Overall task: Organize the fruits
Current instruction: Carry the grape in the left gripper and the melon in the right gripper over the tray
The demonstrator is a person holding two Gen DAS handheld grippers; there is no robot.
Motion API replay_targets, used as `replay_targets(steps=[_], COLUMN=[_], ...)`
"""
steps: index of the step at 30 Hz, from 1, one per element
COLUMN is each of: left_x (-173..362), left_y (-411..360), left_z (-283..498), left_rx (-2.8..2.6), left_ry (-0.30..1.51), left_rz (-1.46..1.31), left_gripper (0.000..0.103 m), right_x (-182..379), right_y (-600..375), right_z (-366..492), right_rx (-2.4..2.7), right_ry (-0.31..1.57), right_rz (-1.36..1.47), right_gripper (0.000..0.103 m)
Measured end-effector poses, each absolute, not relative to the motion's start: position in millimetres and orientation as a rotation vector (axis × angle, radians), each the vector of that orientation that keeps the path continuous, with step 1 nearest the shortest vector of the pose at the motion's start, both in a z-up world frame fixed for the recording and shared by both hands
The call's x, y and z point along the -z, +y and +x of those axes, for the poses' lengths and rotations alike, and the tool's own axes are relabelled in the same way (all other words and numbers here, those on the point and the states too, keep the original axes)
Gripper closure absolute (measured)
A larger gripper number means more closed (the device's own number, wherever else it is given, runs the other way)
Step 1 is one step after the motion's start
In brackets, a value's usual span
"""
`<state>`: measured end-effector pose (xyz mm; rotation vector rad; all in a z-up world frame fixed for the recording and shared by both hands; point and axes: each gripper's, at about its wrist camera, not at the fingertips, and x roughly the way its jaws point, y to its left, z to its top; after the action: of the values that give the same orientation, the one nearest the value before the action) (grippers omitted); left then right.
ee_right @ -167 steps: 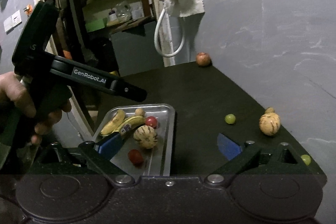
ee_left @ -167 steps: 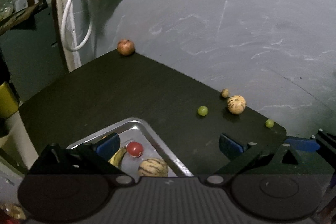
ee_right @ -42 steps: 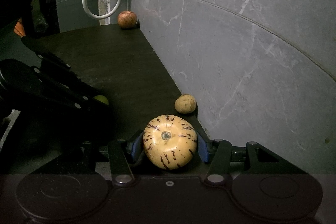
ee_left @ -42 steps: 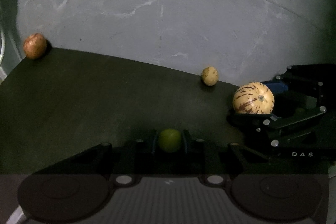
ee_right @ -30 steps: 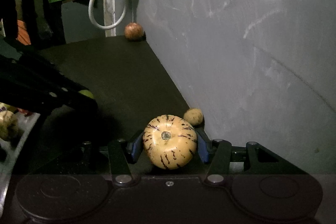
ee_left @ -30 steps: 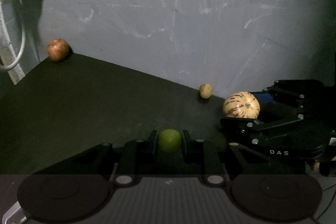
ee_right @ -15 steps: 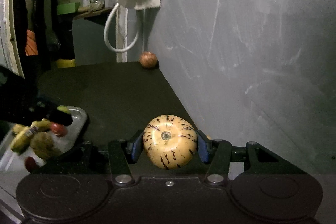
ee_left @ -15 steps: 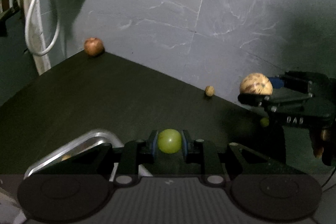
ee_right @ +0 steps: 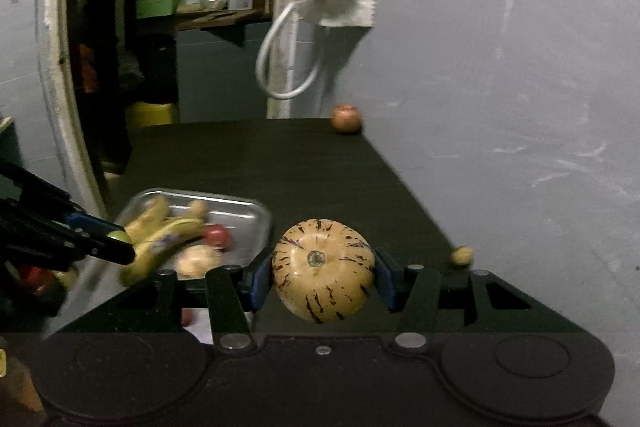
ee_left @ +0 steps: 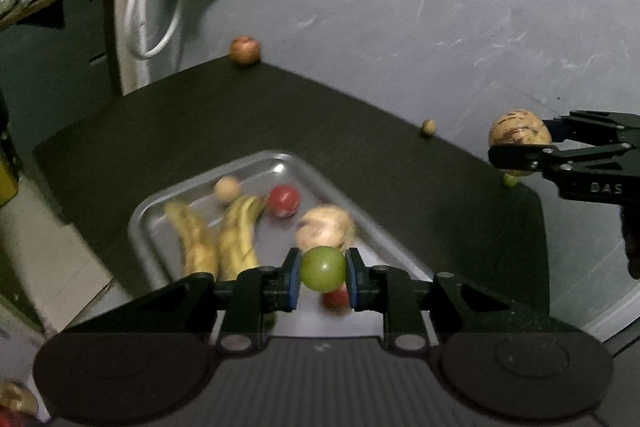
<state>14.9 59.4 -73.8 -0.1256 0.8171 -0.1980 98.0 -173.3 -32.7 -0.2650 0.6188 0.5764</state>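
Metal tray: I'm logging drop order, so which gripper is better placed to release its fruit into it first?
Left. The left gripper holds the green grape directly over the metal tray; the right gripper, holding the striped melon, is off to the tray's side.

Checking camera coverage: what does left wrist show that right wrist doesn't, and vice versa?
Left wrist only: a small green fruit at the table's edge under the right gripper, and a red fruit behind the held green grape.
Right wrist only: the shelf through the doorway.
Both: the metal tray, bananas, the striped melon in the right gripper, the far apple.
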Motion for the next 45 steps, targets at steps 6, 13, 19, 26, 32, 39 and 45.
replay_targets(steps=[6, 13, 19, 26, 32, 39, 45], left_x=[92, 113, 121, 128, 131, 138, 138], left_y=[75, 80, 74, 72, 70, 68, 66], left_z=[-1, -9, -4, 2, 3, 7, 12], left_rx=[0.178, 0.145, 0.133, 0.111, 0.097, 0.090, 0.087], left_ry=[0.849, 0.900, 0.919, 0.937, 0.949, 0.958, 0.954], left_rz=[-0.147, -0.182, -0.171, -0.173, -0.173, -0.160, -0.144], left_gripper=[0.079, 0.079, 0.079, 0.079, 0.079, 0.079, 0.076], right_x=[39, 64, 92, 112, 117, 124, 130], right_y=[-137, -109, -95, -90, -88, -82, -77], right_z=[70, 60, 64, 69, 71, 73, 75], right_rx=[-0.643, -0.717, -0.761, -0.791, -0.805, -0.815, -0.813], right_ry=[0.655, 0.713, 0.776, 0.814, 0.824, 0.831, 0.841], right_rz=[-0.282, -0.360, -0.408, -0.437, -0.445, -0.467, -0.478], right_gripper=[0.049, 0.049, 0.049, 0.049, 0.049, 0.049, 0.049])
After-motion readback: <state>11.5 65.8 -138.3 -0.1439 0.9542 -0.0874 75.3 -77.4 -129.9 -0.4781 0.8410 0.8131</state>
